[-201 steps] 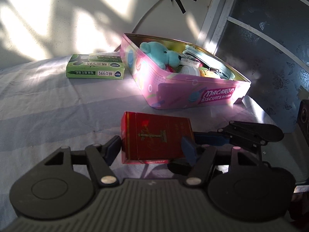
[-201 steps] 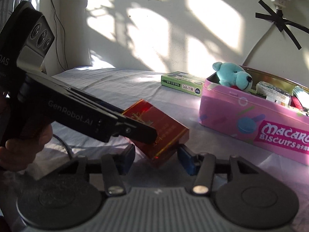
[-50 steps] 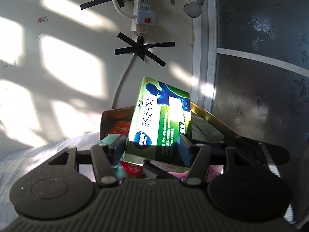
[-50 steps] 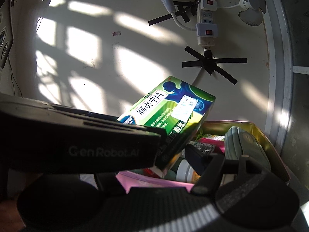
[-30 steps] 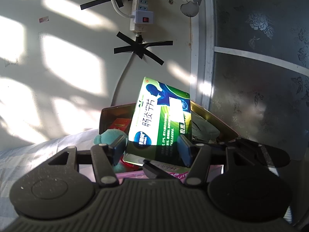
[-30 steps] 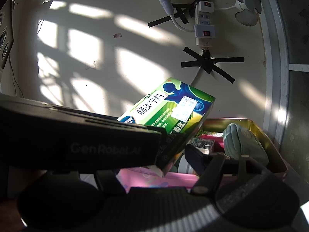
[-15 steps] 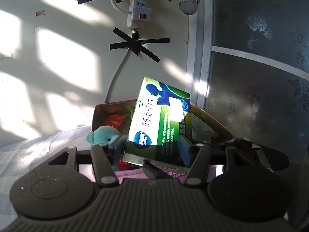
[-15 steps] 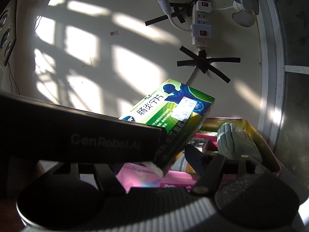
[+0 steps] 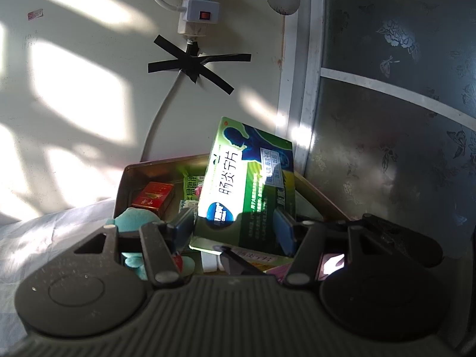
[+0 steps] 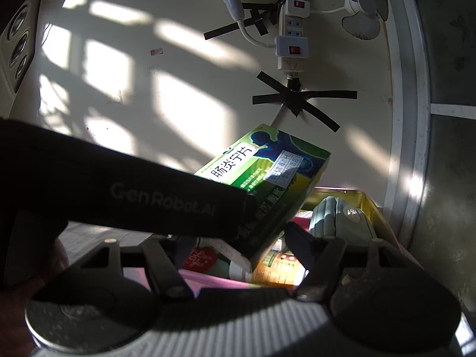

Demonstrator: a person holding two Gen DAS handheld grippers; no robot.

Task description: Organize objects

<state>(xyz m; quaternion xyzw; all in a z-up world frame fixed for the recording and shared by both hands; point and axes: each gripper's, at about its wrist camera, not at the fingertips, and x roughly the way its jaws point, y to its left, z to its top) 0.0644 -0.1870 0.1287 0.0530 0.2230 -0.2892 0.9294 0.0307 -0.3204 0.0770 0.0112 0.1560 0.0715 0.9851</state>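
Note:
My left gripper (image 9: 235,229) is shut on a green medicine box (image 9: 253,184) and holds it tilted over the open pink biscuit tin (image 9: 131,172). The box also shows in the right wrist view (image 10: 267,172), with the left gripper's dark body across it. My right gripper (image 10: 238,248) sits just below the box; its blue pads stand either side of the box's lower edge, and contact is unclear. Inside the tin lie a red box (image 9: 153,199), a teal plush bear (image 9: 136,220), a grey-green pouch (image 10: 336,223) and other packets.
The tin stands on a striped bedsheet (image 9: 44,238) against a cream wall. A power strip (image 9: 197,9) and taped cable hang above it. A frosted glass door with a white frame (image 9: 300,89) stands to the right. A small white fan (image 10: 364,12) hangs high on the wall.
Both grippers have tilted and moved in over the tin with the green box. More of the tin's inside now shows, including the red box placed earlier.

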